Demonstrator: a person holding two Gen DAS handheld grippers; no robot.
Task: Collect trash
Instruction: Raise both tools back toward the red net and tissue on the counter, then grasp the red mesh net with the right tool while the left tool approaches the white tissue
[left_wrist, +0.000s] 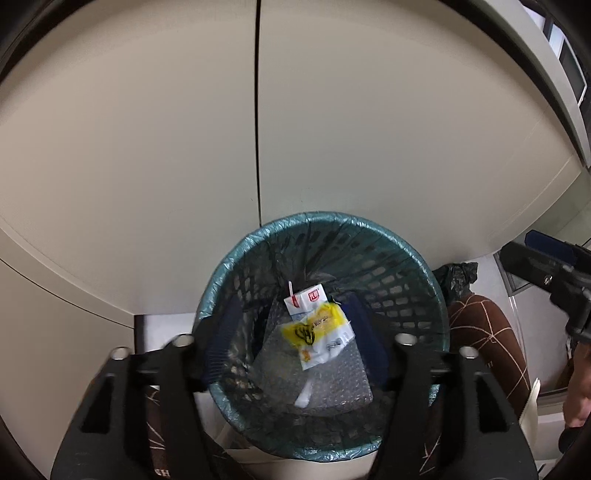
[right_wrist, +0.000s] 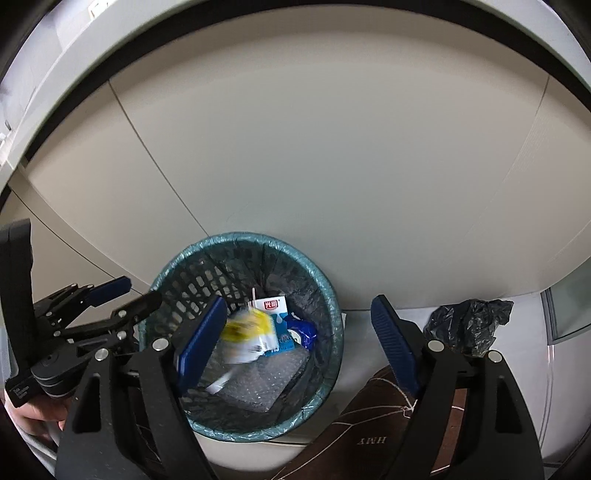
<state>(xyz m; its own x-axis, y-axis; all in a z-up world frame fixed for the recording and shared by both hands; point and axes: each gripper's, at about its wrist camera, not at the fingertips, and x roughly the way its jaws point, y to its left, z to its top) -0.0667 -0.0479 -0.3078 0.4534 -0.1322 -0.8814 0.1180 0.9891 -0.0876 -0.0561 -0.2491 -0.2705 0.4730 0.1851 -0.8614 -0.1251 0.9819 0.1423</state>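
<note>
Hovering over the lined mesh wastebasket (left_wrist: 325, 332), the left gripper (left_wrist: 295, 343) had its jaws wide apart with nothing pressed between the blue pads, and the yellow-and-white wrapper (left_wrist: 317, 332) sat blurred between them, seemingly dropping free toward the bin's contents. That placement made sense: the opening of the basket lay directly beneath the fingers, so anything let go would land inside. The right gripper (right_wrist: 299, 339) also stood wide and empty, held off to the side above the basket's rim (right_wrist: 332, 295), probably to stay clear of the drop.

Inside the basket lay a milk carton (left_wrist: 306, 299) with its straw, and a sheet of bubble wrap (left_wrist: 332, 376) underneath. Only the right wrist view showed a blue packet (right_wrist: 304, 332) beside the carton, hidden from the left. It also showed the crumpled black plastic bag (right_wrist: 469, 325) on the floor in full, near the basket but outside it, likely trash not yet collected.
</note>
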